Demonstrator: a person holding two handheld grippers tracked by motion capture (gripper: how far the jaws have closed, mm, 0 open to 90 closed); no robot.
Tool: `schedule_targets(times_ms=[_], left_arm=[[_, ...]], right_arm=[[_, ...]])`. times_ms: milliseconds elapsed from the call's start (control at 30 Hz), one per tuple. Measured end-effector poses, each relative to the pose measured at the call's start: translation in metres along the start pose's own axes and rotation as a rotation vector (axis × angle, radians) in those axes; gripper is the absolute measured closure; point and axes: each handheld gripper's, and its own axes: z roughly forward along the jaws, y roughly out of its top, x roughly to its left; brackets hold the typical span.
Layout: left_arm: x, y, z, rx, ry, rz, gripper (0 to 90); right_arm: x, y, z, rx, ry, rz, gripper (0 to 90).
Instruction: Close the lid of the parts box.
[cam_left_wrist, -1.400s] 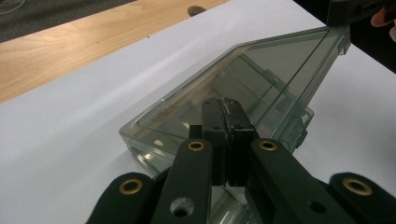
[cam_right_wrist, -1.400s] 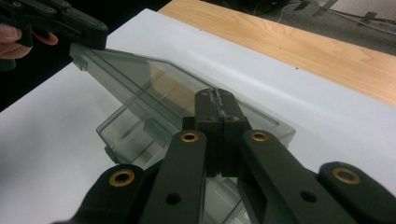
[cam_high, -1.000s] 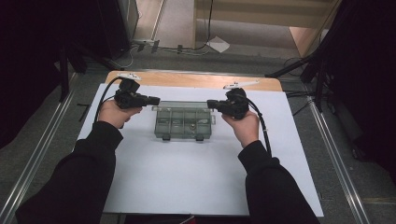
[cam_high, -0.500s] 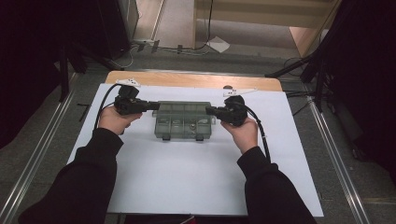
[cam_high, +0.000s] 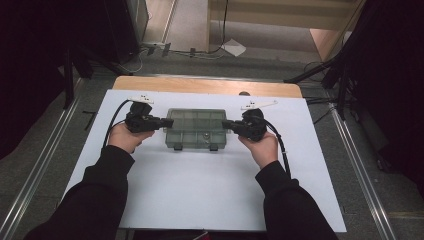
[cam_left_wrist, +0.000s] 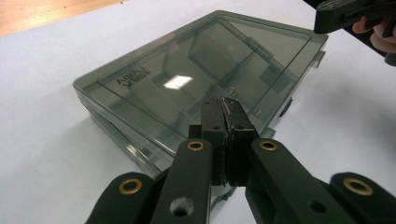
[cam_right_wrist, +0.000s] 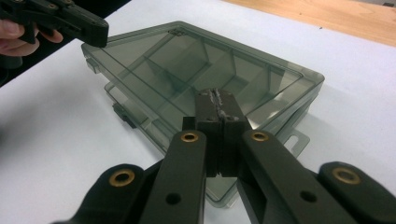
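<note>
A smoky grey see-through compartment box (cam_high: 196, 129) lies with its lid closed on the white sheet (cam_high: 200, 190) that covers the desk (cam_high: 205, 85), a little above the middle of the high view. The left hand-held gripper (cam_high: 169, 123) comes in from the left of the frame and its tips sit at the box's left end, over the lid's edge; its jaws are pressed together with nothing between them, as the left gripper view shows with the closed fingertips (cam_left_wrist: 225, 109) hanging over the lid (cam_left_wrist: 205, 65). The right hand-held gripper (cam_high: 226, 124) mirrors it from the right, tips at the box's right end, jaws likewise clamped tight on nothing, the fingertips (cam_right_wrist: 215, 103) above the divided compartments in the right gripper view. Whether either tip actually touches the plastic cannot be told. Compared with a second ago, both hands have come lower in the frame and closer to the box: then the grippers were held above its upper corners, now they are level with its short ends. The box itself has not shifted, and its two dark latches (cam_high: 214, 147) face the lower edge of the frame.
</note>
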Motion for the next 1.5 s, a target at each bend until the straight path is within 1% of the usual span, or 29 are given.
schedule_targets(times_ms=[67, 300, 333, 367, 400, 433, 467, 500, 567, 600, 667, 733, 767, 800, 867, 967, 1033, 1100, 1133, 1200, 1333, 1500], left_arm=[[-0.002, -0.001, 0.001, 0.011, 0.009, 0.010, 89.2], [-0.004, -0.009, 0.003, 0.007, 0.003, 0.008, 88.9], [-0.004, -0.010, 0.003, 0.005, 0.004, 0.012, 88.8], [-0.004, -0.012, 0.003, 0.005, 0.005, 0.024, 88.7], [-0.005, -0.013, 0.003, 0.004, 0.008, 0.024, 88.7], [-0.005, -0.014, 0.002, 0.008, 0.007, 0.034, 88.7], [-0.005, -0.015, 0.002, 0.001, 0.001, 0.030, 88.7], [-0.005, -0.015, 0.002, -0.003, 0.004, 0.025, 88.8], [-0.005, -0.017, 0.003, 0.001, -0.002, 0.025, 88.8], [-0.005, -0.018, 0.003, 0.001, -0.003, 0.023, 88.8], [-0.005, -0.020, 0.004, 0.003, -0.007, 0.017, 88.8], [-0.005, -0.020, 0.005, 0.009, -0.002, 0.019, 88.8], [-0.005, -0.021, 0.005, 0.006, -0.006, 0.016, 88.8], [-0.005, -0.022, 0.006, 0.003, -0.005, 0.017, 88.8], [-0.005, -0.022, 0.006, 0.014, -0.006, 0.022, 88.8], [-0.006, -0.023, 0.006, 0.014, -0.006, 0.017, 88.8], [-0.006, -0.023, 0.007, 0.016, -0.005, 0.024, 88.8], [-0.007, -0.025, 0.008, 0.017, -0.005, 0.019, 88.8], [-0.006, -0.026, 0.008, 0.016, -0.007, 0.020, 88.8], [-0.006, -0.027, 0.009, 0.014, -0.008, 0.009, 88.8], [-0.006, -0.030, 0.011, 0.029, -0.004, 0.018, 88.8], [-0.003, -0.034, 0.013, 0.023, -0.002, 0.003, 88.8]], right_arm=[[0.000, -0.001, 0.001, 0.004, 0.001, -0.005, 90.0], [0.005, -0.005, 0.006, 0.021, 0.005, -0.020, 90.0], [0.006, -0.006, 0.006, 0.022, 0.005, -0.027, 90.0], [0.007, -0.007, 0.007, 0.024, 0.004, -0.022, 90.0], [0.008, -0.008, 0.008, 0.029, 0.005, -0.025, 90.0], [0.008, -0.008, 0.008, 0.029, 0.007, -0.026, 90.0], [0.009, -0.010, 0.009, 0.033, 0.011, -0.025, 90.0], [0.009, -0.011, 0.009, 0.034, 0.011, -0.030, 90.0], [0.009, -0.012, 0.010, 0.037, 0.006, -0.034, 90.0], [0.011, -0.013, 0.011, 0.045, 0.008, -0.025, 90.0], [0.011, -0.014, 0.012, 0.042, 0.010, -0.027, 90.0], [0.012, -0.016, 0.013, 0.045, 0.008, -0.027, 90.0], [0.012, -0.016, 0.014, 0.048, 0.006, -0.033, 90.0], [0.013, -0.017, 0.015, 0.054, 0.006, -0.027, 90.0], [0.013, -0.018, 0.017, 0.054, 0.004, -0.029, 90.0], [0.013, -0.021, 0.018, 0.055, 0.002, -0.032, 90.0], [0.013, -0.022, 0.019, 0.052, -0.002, -0.031, 90.0], [0.013, -0.023, 0.019, 0.046, -0.010, -0.034, 90.0], [0.013, -0.023, 0.020, 0.048, -0.011, -0.035, 90.0], [0.013, -0.024, 0.021, 0.055, -0.008, -0.035, 90.0], [0.014, -0.027, 0.024, 0.063, -0.009, -0.037, 90.0], [0.013, -0.030, 0.027, 0.069, -0.011, -0.043, 90.0]])
